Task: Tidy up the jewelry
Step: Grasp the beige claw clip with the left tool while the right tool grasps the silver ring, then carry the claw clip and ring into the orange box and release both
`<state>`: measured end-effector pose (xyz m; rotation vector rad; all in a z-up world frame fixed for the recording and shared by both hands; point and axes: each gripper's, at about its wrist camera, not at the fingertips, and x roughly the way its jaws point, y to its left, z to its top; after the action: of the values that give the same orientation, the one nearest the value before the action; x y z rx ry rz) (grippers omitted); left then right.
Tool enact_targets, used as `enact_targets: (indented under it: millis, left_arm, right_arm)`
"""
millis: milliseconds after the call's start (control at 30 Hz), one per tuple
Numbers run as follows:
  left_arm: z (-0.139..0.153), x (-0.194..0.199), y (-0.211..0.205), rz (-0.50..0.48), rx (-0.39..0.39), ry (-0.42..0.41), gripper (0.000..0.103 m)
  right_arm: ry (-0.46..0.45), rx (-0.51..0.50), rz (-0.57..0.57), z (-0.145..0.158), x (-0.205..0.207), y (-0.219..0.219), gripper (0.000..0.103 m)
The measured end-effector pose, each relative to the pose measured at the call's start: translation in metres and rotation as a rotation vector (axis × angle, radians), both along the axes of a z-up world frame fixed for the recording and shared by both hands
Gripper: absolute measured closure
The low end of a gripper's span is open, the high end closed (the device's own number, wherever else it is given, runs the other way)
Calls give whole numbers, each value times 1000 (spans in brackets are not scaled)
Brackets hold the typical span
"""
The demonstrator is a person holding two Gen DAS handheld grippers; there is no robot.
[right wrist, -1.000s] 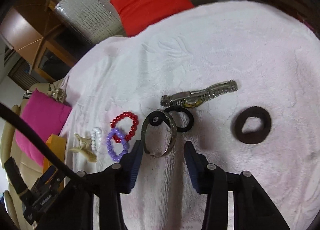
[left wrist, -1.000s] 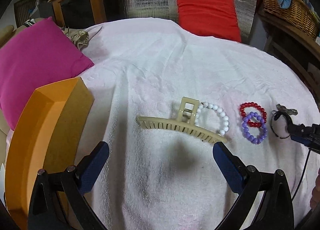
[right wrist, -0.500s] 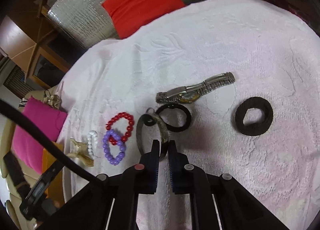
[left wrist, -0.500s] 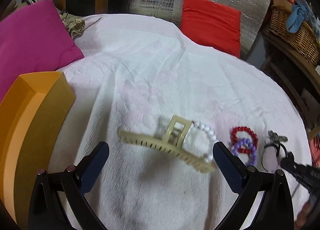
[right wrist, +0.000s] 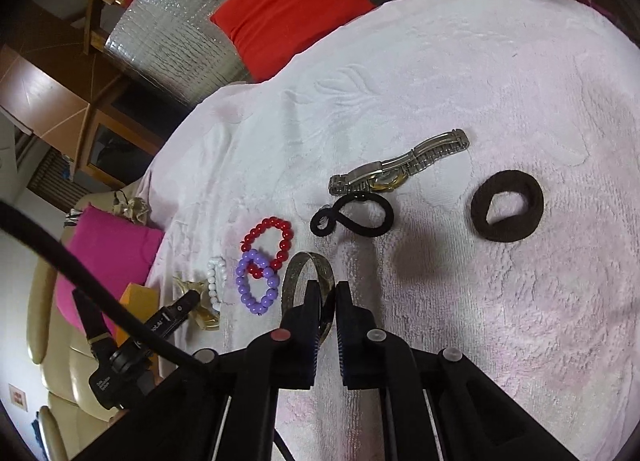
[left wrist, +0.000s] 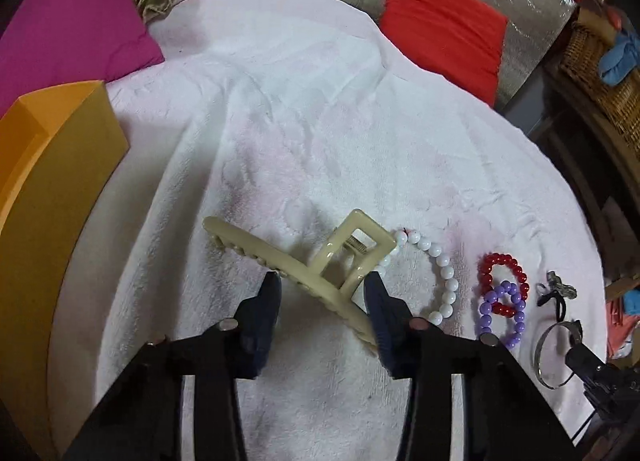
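Note:
A beige hair claw clip point(left wrist: 304, 261) lies on the white towel point(left wrist: 320, 109). My left gripper point(left wrist: 322, 283) is closing on the clip; its blue fingers touch both sides. A white bead bracelet point(left wrist: 436, 269) lies under the clip's right end. Red point(left wrist: 500, 273) and purple point(left wrist: 504, 313) bead bracelets lie linked to the right. My right gripper point(right wrist: 328, 293) is shut on a metal bangle point(right wrist: 300, 273), held just above the towel. A black hair tie point(right wrist: 352, 217), a metal watch point(right wrist: 396, 169) and a brown scrunchie point(right wrist: 506, 211) lie beyond it.
An orange box point(left wrist: 52, 165) stands open at the left edge of the towel. A magenta cushion point(left wrist: 68, 29) lies behind it, a red cushion point(left wrist: 440, 29) at the far side. A wicker basket point(left wrist: 600, 77) stands at the far right.
My left gripper moved down onto the claw clip and narrowed around it. My right gripper closed on the bangle and lifted it away from the black hair tie.

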<state>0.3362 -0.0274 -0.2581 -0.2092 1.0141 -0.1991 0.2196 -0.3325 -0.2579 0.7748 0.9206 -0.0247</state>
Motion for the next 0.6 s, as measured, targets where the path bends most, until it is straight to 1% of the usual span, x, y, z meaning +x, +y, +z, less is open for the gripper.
enact_targets:
  millis: [33,67,167,300,400,500,600]
  left_arm:
    - [0,0,2,0,0,0,61]
    - [0,-1,5,-3,-4,3,73]
    - [2,-2,16,-6,-26,-1,73]
    - [10,-7,22,-14,-7,-42,73]
    - [17,-16,29,-22,-16,-63,73]
    - [31,-26,39,-18,-16,-103,73]
    - [49,-38,51,-5,-24,-160,73]
  right_arm:
    - [-1,11,3,0,0,0,94]
    - [-3,21,9,0,0,2,94]
    - [-12,27,29,3,2,11,94]
    - [-37,27,57,8,4,25,94]
    - [-47,26,79,10,5,37,94]
    - [-61,32,101,13,8,51,94]
    - [-84,42,123,16,9,64,94]
